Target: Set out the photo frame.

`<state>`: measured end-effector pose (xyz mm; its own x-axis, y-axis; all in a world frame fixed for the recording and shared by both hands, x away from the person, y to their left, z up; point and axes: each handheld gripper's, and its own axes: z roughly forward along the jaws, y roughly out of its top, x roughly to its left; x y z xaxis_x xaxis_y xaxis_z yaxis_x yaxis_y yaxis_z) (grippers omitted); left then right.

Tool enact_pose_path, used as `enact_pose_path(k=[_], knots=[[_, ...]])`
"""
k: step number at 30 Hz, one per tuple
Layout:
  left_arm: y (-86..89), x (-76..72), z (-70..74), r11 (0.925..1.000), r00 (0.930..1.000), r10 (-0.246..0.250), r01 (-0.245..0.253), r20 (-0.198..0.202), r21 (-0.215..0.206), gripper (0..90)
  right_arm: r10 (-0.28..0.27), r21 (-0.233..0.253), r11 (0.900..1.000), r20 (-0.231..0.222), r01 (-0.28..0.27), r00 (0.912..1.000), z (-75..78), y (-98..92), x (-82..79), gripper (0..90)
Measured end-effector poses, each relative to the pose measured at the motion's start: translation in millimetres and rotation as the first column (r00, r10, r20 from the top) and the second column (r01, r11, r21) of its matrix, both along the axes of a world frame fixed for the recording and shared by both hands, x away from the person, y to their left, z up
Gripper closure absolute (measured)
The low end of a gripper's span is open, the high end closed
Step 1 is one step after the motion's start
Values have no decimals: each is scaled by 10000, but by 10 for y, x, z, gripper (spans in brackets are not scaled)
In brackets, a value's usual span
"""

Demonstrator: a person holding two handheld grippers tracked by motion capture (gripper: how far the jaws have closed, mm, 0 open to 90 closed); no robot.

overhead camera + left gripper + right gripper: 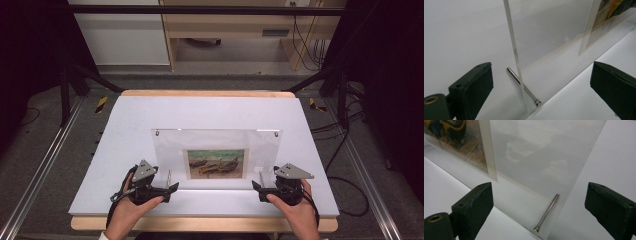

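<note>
Clear acrylic photo frame stands upright on the white surface, toward the near edge, roughly centred between the side edges. A painting print of boats sits in the frame's lower middle. Two small screws at the top corners; metal pins stick out at the bottom corners.

Left gripper rests near the frame's bottom left corner, fingers spread wide, holding nothing; in the left gripper view the frame's edge and left pin sit between them, untouched.

Right gripper is at the bottom right corner, fingers also wide apart, empty; the right pin and frame corner lie between them, no contact.

A hand holds each gripper from the near edge.
</note>
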<state>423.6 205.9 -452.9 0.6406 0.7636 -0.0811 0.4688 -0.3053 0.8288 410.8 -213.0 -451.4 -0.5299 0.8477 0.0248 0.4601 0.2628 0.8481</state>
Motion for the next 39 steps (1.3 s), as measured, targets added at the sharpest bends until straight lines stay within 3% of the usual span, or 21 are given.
enact_pose_path(k=[6,11,25,30,34,39], knots=[[20,-30,32,9993,9998,-163,166,116,-327,40,23,-60,10000,639,-19,9980,62,-25,-91,75],[57,-60,62,9988,9991,-248,262,343,-421,43,-150,-13,9999,878,152,9960,93,-54,-160,72],[278,-99,116,9993,9985,-14,35,556,-378,52,-820,217,9965,995,802,9916,105,-300,-360,78],[434,-73,126,9990,9979,357,-343,532,-284,60,-1027,-21,9946,969,1034,9900,87,-412,-387,81],[574,-16,123,9951,9927,990,-988,685,-67,61,-1369,-37,9904,979,1379,9857,77,-516,-372,94],[701,95,71,9822,9800,1865,-1877,700,114,62,-2296,-151,9725,1002,2323,9681,73,-631,-334,124]])
